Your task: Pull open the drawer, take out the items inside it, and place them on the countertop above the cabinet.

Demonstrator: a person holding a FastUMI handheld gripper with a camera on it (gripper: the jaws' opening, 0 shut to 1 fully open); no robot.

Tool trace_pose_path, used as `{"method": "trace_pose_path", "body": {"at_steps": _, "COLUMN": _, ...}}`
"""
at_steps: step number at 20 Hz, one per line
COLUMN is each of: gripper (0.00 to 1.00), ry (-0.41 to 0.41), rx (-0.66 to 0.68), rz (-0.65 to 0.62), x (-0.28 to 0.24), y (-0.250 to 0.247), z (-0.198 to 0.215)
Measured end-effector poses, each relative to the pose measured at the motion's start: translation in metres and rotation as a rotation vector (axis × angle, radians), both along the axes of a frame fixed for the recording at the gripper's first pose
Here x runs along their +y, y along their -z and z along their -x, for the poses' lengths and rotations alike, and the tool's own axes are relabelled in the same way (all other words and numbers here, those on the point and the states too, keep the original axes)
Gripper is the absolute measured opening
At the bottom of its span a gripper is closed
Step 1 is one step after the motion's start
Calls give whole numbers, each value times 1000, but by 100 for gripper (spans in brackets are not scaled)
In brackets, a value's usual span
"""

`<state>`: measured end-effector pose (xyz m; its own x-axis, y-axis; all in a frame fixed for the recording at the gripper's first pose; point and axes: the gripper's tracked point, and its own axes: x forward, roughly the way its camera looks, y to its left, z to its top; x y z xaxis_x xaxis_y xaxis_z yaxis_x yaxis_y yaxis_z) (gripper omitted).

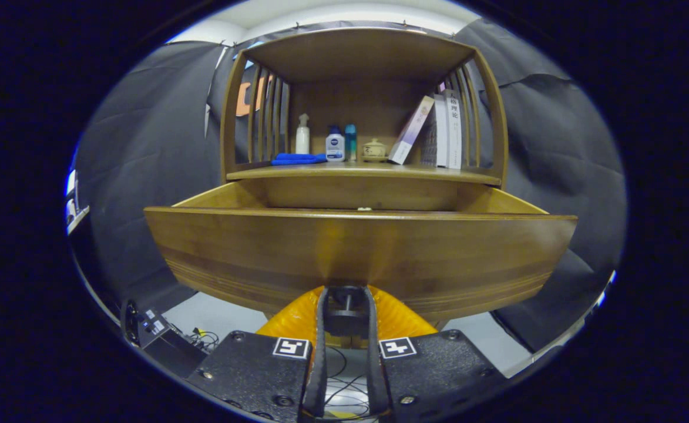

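My claw (pixel 346 296) is clenched on the drawer's dark knob (pixel 346 306).
The drawer (pixel 360 249) stands pulled out from the cabinet, its front panel right before my fingers; above it, bottles, a blue cloth (pixel 297 158) and books sit on the countertop (pixel 362 171).

I'm looking along my gripper (pixel 346 296): two slim dark fingers (pixel 321 352) are running forward from black, matte, grainy blocks. Each block is wearing a white square tag with a black pattern, and round screws are dotting the corners. Thin cables are showing between the fingers.
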<state>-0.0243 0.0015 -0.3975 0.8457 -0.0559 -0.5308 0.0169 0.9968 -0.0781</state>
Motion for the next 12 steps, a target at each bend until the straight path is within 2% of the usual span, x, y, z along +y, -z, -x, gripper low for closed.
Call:
{"method": "trace_pose_path", "body": {"at_steps": 5, "gripper": 31, "ry": -47, "rx": 4, "rz": 12, "x": 8, "y": 0, "z": 15}}
{"method": "trace_pose_path", "body": {"at_steps": 9, "gripper": 30, "ry": -32, "rx": 18, "rz": -9, "x": 8, "y": 0, "z": 15}}
{"method": "trace_pose_path", "body": {"at_steps": 12, "gripper": 39, "ry": -56, "rx": 57, "rz": -1, "x": 8, "y": 0, "z": 18}}
